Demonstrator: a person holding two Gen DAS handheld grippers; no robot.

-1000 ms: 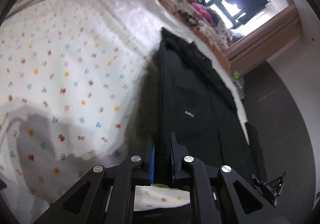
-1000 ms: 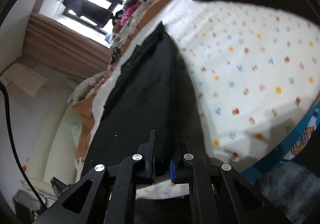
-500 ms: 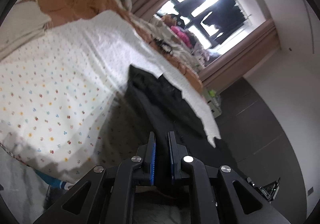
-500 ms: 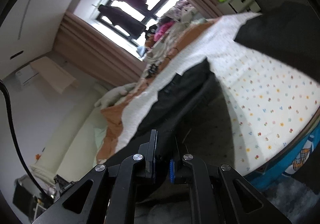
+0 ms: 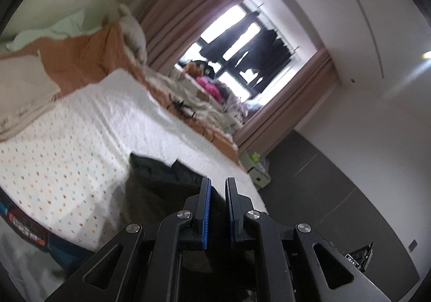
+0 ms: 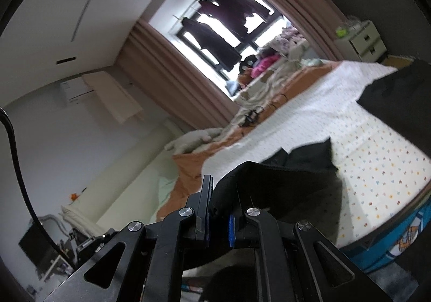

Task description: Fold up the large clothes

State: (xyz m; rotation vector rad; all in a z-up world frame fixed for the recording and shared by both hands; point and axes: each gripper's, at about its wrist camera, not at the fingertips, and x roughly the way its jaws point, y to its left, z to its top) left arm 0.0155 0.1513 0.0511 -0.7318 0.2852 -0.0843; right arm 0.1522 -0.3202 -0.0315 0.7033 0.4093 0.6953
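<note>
A large black garment [image 5: 161,175] hangs from both grippers, lifted over the bed with its far end still trailing on the flowered white bedsheet [image 5: 67,151]. My left gripper [image 5: 217,194] is shut on one edge of the black cloth, which fills the narrow gap between its blue pads. In the right wrist view the garment [image 6: 282,181] bunches up over my right gripper [image 6: 219,194], shut on its other edge. Its far end lies on the bedsheet [image 6: 377,156]. A dark mass of the same cloth [image 6: 398,102] shows at the right rim.
An orange blanket [image 5: 89,59] and pale pillows lie at the head of the bed. A heap of clothes [image 5: 210,89] sits under the window with curtains [image 5: 172,22]. A small white drawer unit [image 6: 366,41] stands beside the bed; dark floor [image 5: 323,194] lies beyond.
Both grippers rose and tilted up, carrying the black garment off the bed; a second ago it lay flat and stretched out, now only its far end rests on the sheet.
</note>
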